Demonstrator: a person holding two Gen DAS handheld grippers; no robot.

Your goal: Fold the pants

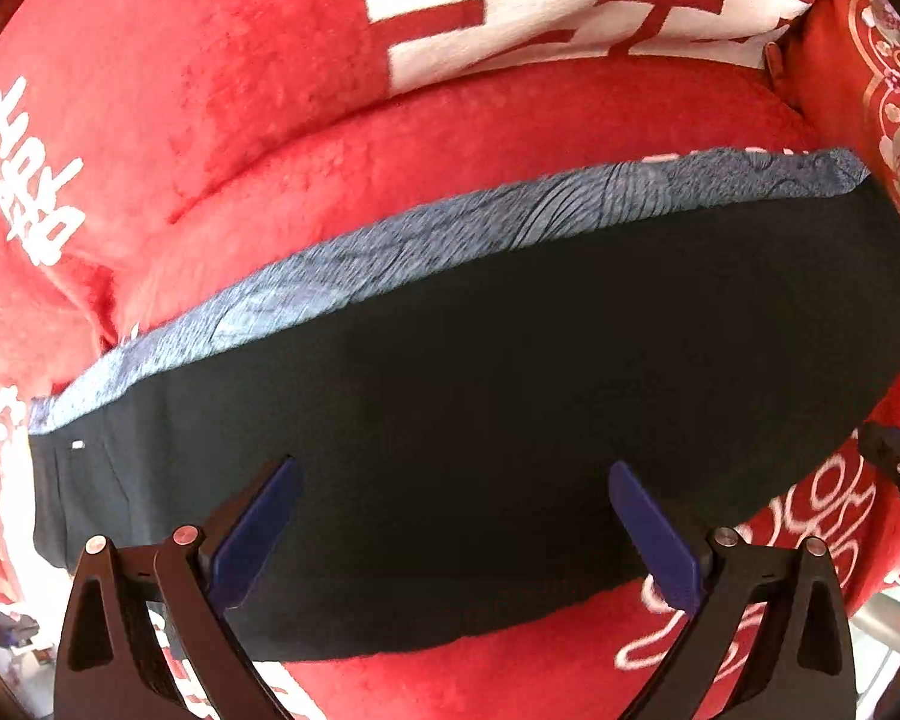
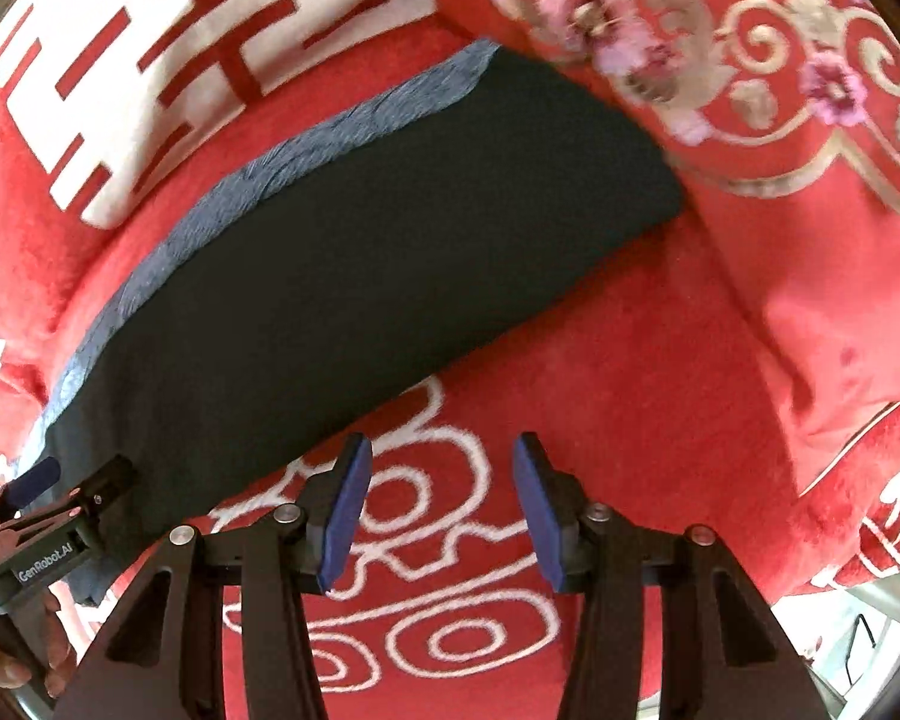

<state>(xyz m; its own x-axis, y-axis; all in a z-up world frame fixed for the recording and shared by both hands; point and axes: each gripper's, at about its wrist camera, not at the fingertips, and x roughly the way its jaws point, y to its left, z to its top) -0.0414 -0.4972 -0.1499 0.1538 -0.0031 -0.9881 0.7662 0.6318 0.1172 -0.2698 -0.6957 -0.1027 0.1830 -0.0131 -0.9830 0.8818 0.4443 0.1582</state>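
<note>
On the red plush blanket, dark navy pants lie flat as a long folded band, running from lower left to upper right in the left wrist view. Lighter blue patterned fabric strip shows along the far long edge of the pants; can't tell whether it's an inner layer of the pants or a separate cloth. Small white tag sits near the left end of the dark cloth.

Left gripper: open wide, blue pads spread, both hovering over the near edge of the pants, nothing between them. Contact with the cloth can't be judged from this view. In the right wrist view the left gripper shows at lower left, over the near end of the pants, held by a bare hand.

Right gripper: open, blue pads apart, empty, over bare blanket with white cloud-scroll pattern, just off the near long edge of the pants and not over the cloth.

Blanket carries large white blocks with red characters beyond the pants. Red embroidered pillow with gold scrolls and pink flowers lies at the far right end of the pants, its edge touching or overlapping the pants' corner.
</note>
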